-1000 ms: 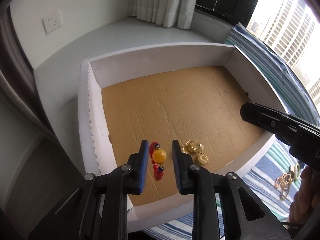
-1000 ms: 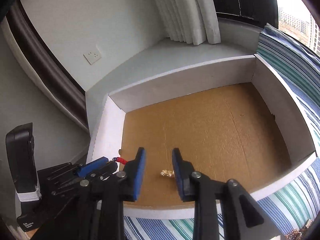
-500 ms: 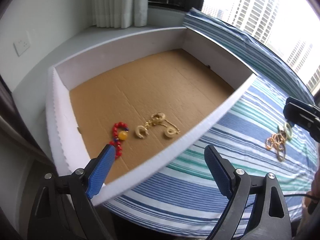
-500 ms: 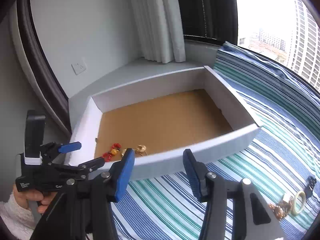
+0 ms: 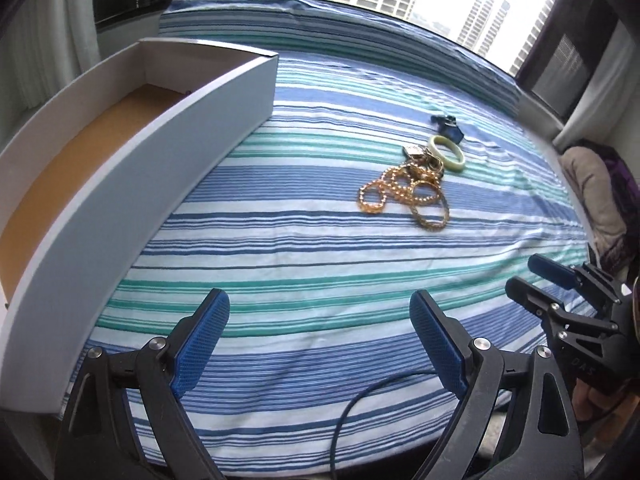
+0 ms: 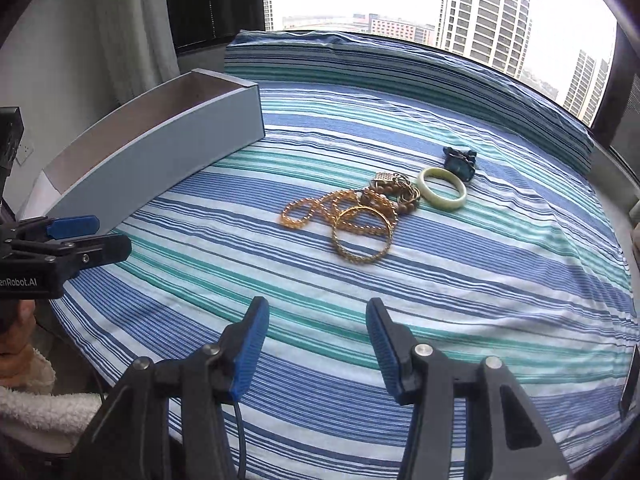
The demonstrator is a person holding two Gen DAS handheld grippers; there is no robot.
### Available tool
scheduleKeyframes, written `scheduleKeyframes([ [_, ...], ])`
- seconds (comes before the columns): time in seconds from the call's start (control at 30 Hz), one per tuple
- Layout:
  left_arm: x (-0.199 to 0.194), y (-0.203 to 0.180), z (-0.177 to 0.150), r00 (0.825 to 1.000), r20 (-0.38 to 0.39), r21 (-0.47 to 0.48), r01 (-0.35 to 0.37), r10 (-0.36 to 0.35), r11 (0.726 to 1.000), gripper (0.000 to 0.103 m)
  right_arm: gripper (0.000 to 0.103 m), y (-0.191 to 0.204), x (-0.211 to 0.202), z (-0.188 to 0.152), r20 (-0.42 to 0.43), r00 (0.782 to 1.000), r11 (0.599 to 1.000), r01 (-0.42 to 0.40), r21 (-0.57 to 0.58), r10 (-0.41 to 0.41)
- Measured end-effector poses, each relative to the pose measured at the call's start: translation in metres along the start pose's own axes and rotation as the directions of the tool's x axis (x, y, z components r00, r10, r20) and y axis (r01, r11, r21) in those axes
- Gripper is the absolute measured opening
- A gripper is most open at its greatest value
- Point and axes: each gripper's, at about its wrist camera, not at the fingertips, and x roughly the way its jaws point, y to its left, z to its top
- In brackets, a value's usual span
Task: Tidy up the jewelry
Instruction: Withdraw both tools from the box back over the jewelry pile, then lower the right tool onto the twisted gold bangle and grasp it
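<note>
1. Jewelry first: a tangled pile of gold bead chains and bangles (image 6: 352, 212) sits on the blue, teal and white striped cloth (image 6: 440, 300), pretty much mid-cloth in the right wrist view.
2. One big gold hoop bangle (image 6: 362, 236) lies at the near edge of that pile, overlapping the bead strands.
3. Pale green stone bangle (image 6: 442, 189) lies flat just beside the pile on its far right side, and a small dark blue piece (image 6: 460, 162) sits right behind it; can't tell what it is exactly.
4. White-walled shallow box with a brown cardboard floor (image 5: 160, 128) is off to the left on the cloth, well apart from the pile. From these angles I can't see anything in it.
5. Left gripper (image 5: 318, 340): blue-padded jaws spread wide, nothing between them, only striped cloth beyond them. They've just been opening.
6. Right gripper (image 6: 318, 344): jaws apart too, narrower than the left, also empty, also just been opening. It's aimed toward the gold pile but is well short of it.
7. Each gripper shows at the edge of the other's view, with a bit of hand and a fuzzy white sleeve (image 6: 36, 404) at lower left.
</note>
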Motion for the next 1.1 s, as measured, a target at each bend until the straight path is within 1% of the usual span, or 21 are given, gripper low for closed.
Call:
scheduleKeyframes([
  [0.1,0.007,-0.019,-0.002,1.000,-0.024,0.029,0.012,-0.011,0.999,0.092,0.051,-0.016,-0.004,-0.008,0.002,1.000,0.999,0.000,0.043,0.000],
  [0.2,0.007,-0.032,-0.004,0.999,-0.035,0.054,0.010,-0.008,0.999,0.092,0.051,-0.022,-0.009,-0.011,0.018,1.000,0.998,-0.012,0.060,0.011],
  [0.4,0.004,-0.044,-0.004,0.999,-0.022,0.087,-0.030,0.032,0.996,0.092,0.051,-0.024,-0.019,-0.012,0.051,0.999,0.998,-0.021,0.054,0.018],
  [0.83,0.007,-0.039,-0.002,0.998,-0.014,0.094,-0.067,0.069,0.993,0.092,0.051,-0.022,-0.014,-0.012,0.038,0.999,0.998,-0.024,0.064,0.022],
  [1.1,0.010,-0.019,-0.001,0.996,-0.030,0.028,-0.080,0.081,0.996,0.092,0.051,-0.020,-0.007,-0.011,0.022,0.999,0.997,-0.033,0.068,0.031],
])
